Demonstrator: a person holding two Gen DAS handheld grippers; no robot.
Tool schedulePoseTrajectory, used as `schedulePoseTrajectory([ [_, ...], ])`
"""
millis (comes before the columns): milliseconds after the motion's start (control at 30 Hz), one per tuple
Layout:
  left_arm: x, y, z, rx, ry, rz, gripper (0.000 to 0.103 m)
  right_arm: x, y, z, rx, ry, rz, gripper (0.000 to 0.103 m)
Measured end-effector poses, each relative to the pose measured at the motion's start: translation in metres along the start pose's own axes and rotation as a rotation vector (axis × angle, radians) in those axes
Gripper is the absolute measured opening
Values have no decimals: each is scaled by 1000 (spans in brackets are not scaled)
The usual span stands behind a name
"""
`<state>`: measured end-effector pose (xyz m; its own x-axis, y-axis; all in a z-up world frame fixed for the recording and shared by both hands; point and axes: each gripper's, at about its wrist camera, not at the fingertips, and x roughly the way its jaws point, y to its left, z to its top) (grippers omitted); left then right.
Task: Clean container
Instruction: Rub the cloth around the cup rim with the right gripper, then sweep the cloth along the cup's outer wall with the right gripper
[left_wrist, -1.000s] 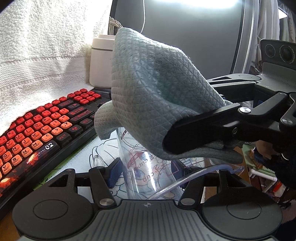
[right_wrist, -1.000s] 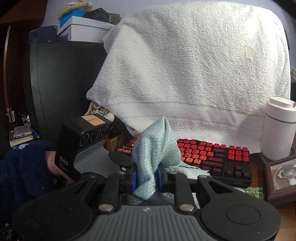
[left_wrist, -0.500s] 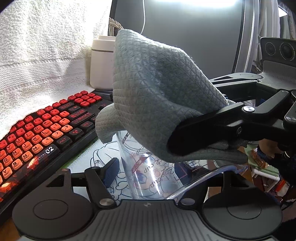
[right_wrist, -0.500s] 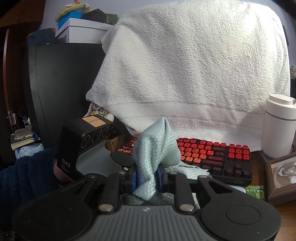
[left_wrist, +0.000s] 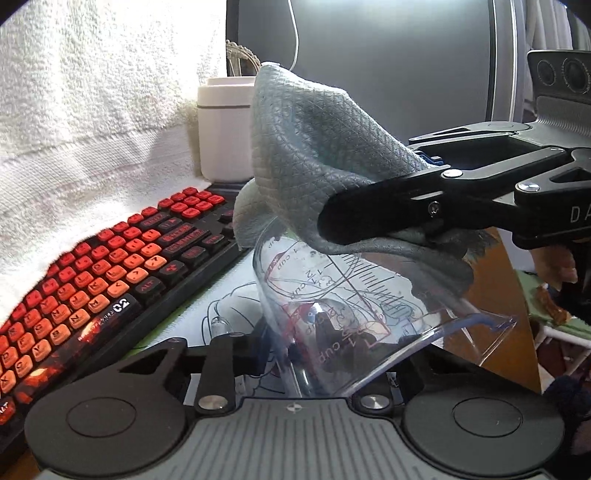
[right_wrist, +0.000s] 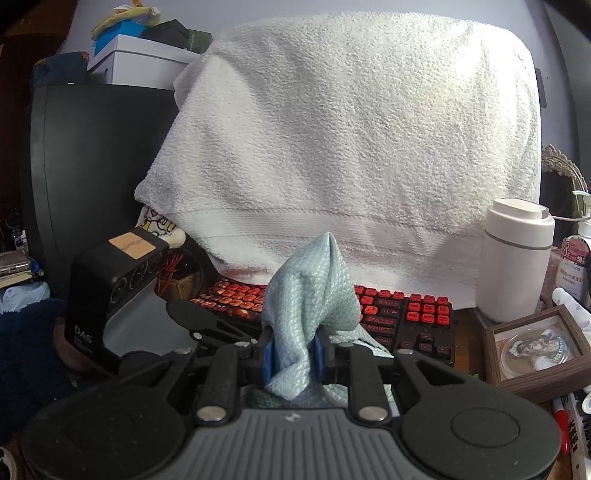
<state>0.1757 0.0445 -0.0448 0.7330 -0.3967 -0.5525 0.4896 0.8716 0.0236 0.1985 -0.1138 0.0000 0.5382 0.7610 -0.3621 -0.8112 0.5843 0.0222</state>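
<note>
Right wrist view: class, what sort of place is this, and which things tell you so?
Most likely a home computer desk. A red-keyed keyboard sits below what seems a monitor draped with a white towel, and a framed keepsake stands nearby amid clutter.

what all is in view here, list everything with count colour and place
measuring cup: 1, clear with red markings, tilted, in the left hand-held gripper
cloth: 1, pale blue-grey, over the cup's mouth, pinched in the right hand-held gripper
keyboard: 1, black with red and orange keys, behind the cup
towel: 1, white, draped behind the keyboard
canister: 1, white, right of the keyboard
framed picture: 1, brown frame, in front of the canister
desk mat: 1, pale with line drawing, under the cup
left hand-held gripper: 1, black, jaws just closed on the cup
right hand-held gripper: 1, black, shut on the cloth
sleeve: 1, dark blue, behind the left hand-held gripper
</note>
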Motion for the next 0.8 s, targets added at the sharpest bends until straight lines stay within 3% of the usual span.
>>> schedulePoseTrajectory([
  [367, 7, 9, 1, -34, 2, -12, 23, -11, 21, -11, 14, -37, 91, 21],
  [533, 11, 13, 1, -39, 3, -16, 23, -12, 10, -14, 42, -50, 130, 19],
  [800, 6, 8, 2, -37, 6, -18, 23, -1, -19, -14, 58, -77, 51, 18],
])
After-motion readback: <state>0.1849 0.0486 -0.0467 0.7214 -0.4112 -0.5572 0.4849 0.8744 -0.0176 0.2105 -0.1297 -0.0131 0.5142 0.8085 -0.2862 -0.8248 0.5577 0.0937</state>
